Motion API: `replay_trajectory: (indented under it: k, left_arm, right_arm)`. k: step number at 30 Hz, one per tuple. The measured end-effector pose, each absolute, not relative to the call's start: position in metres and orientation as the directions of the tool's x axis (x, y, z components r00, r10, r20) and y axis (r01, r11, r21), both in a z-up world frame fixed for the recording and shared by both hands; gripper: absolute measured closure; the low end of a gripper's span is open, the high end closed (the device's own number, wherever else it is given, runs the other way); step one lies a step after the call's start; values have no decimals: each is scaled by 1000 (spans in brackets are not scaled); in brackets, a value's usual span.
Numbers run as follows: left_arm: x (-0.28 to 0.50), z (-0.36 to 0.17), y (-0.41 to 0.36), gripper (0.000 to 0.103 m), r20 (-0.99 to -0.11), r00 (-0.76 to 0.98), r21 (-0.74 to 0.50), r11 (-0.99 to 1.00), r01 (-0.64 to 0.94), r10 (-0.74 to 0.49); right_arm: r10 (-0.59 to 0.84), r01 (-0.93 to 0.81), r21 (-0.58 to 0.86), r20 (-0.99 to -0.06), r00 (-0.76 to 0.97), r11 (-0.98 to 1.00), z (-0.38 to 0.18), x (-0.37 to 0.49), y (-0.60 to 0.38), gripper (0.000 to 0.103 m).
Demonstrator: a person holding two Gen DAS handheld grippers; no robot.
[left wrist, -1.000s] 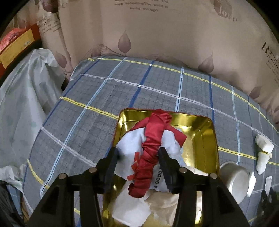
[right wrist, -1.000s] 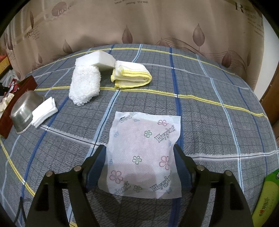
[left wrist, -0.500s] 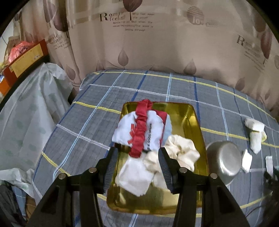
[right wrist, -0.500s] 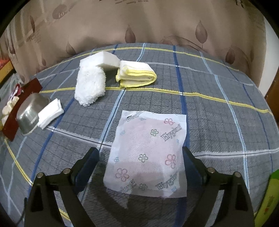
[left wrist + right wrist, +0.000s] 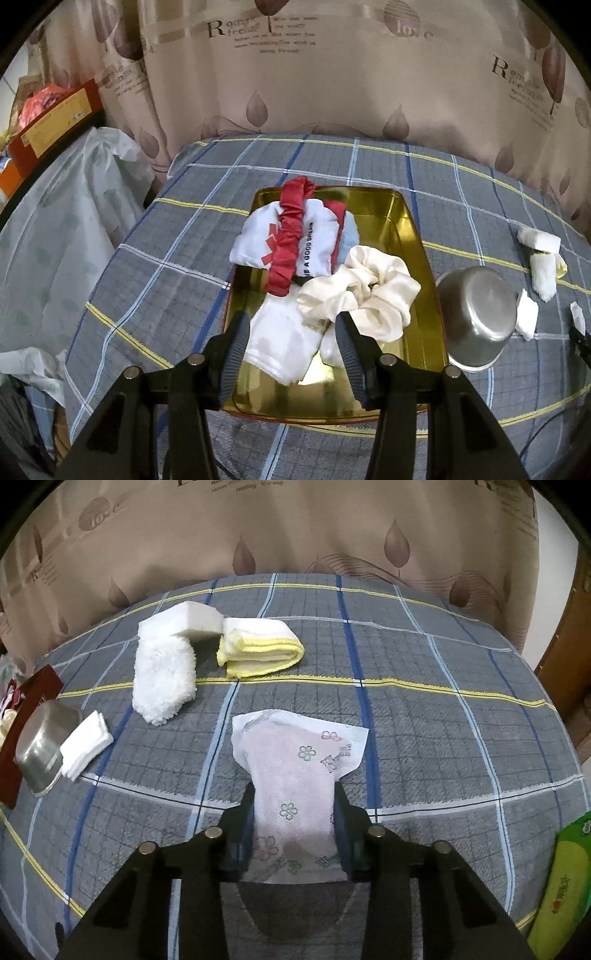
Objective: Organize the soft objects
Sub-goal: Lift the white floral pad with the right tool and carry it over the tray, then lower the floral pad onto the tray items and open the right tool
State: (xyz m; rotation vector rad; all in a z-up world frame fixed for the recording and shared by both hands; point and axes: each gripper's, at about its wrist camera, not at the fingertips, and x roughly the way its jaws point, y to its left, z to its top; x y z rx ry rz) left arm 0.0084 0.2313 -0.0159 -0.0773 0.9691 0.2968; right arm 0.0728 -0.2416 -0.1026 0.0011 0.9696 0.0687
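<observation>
The plaid-covered table (image 5: 424, 709) carries a gold tray (image 5: 406, 236), steel bowl (image 5: 476, 314), folded towel (image 5: 262, 646) and fluffy mitt (image 5: 162, 679).

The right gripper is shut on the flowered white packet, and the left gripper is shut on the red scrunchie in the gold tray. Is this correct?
Partly. The left gripper is open and holds nothing; the red scrunchie lies free in the gold tray, as the left wrist view shows. The right gripper is shut on the flowered white packet.

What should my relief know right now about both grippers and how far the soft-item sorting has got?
Right gripper: jaws shut on the floral packet, its far end crumpled above the plaid cloth.
Left gripper: open, empty, above the gold tray's near end.
Done: red scrunchie, cream scrunchie and white cloths lie in the tray.
Left: packet, fluffy white cloth, sponge block, yellow-edged towel, small folded cloth beside the steel bowl.
</observation>
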Motion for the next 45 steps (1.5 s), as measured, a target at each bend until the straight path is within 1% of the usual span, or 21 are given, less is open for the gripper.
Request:
replay_trajectory:
  k: [5, 11, 21, 29, 45]
  left_arm:
    - [6, -18, 235, 54, -820, 534, 51, 955, -291, 207]
    - [5, -21, 238, 54, -820, 526, 64, 951, -303, 224]
    - [4, -23, 242, 54, -827, 521, 50, 950, -307, 212]
    - [2, -20, 244, 54, -818, 530, 46, 946, -322, 221]
    - [-17, -2, 283, 54, -790, 554, -18, 895, -446, 261]
  right_arm:
    - [74, -68, 42, -821, 566, 997, -97, 72, -232, 78]
    - [112, -116, 54, -812, 573, 992, -85, 70, -209, 80]
    - [176, -214, 61, -800, 573, 975, -65, 69, -161, 80]
    - [265, -325, 87, -786, 559, 942, -51, 62, -111, 80]
    - [476, -620, 116, -752, 455, 776, -27, 43, 48, 80]
